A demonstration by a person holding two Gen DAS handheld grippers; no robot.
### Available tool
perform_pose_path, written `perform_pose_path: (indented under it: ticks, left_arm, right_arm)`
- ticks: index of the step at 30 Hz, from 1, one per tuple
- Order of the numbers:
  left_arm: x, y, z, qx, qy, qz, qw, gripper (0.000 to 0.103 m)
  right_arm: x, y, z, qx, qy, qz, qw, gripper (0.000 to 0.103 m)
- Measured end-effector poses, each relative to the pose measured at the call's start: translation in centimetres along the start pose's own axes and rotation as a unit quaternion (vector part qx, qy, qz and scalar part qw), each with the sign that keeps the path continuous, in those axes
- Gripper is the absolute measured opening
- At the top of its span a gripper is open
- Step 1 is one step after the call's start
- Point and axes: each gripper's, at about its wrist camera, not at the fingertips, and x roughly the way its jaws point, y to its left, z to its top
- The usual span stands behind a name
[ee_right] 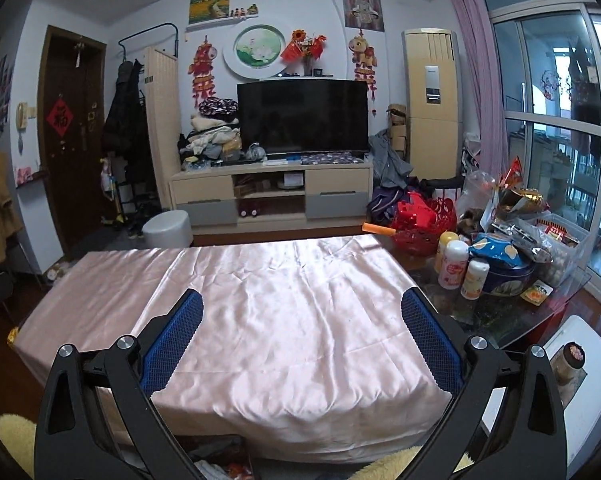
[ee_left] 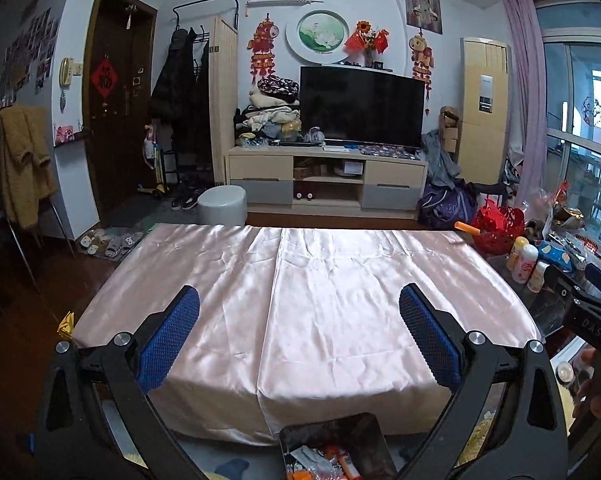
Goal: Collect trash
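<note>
My left gripper (ee_left: 298, 336) is open wide over the near edge of a table covered in pink satin cloth (ee_left: 320, 280), with nothing between its blue pads (ee_left: 168, 336). My right gripper (ee_right: 302, 340) is open just as wide above the same cloth (ee_right: 284, 288) and is empty too. Below the table's near edge stands a dark trash bin (ee_left: 336, 452) holding orange and white wrappers; in the right wrist view only its top (ee_right: 220, 460) shows. The cloth itself carries no loose trash in either view.
Bottles (ee_right: 452, 264), snack bags (ee_right: 496, 248), a blue tin and a red basket (ee_right: 420, 220) crowd the table's right end. An orange tube (ee_right: 378, 229) lies at the far right corner. A yellow crumpled scrap (ee_left: 65, 324) sits by the table's left edge. A white stool (ee_left: 222, 205) stands beyond.
</note>
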Motion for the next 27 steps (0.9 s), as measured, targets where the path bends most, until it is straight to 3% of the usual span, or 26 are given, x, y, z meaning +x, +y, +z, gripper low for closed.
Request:
perform_pose_path:
  ticks: [7,27]
  left_arm:
    - [-0.1,-0.6,-1.0,-0.005,0.014,-0.004,0.9999,0.095]
    - [-0.1,0.0,-1.9,-0.018,0.018,-0.021,0.9994,0.095]
  right_arm:
    - [-1.7,0.9,0.1,-0.015,-0.012,0.001,1.000,0.100]
    - [-1.6,2.2,-0.4,-0.024,0.003,-0.008,1.000,0.100]
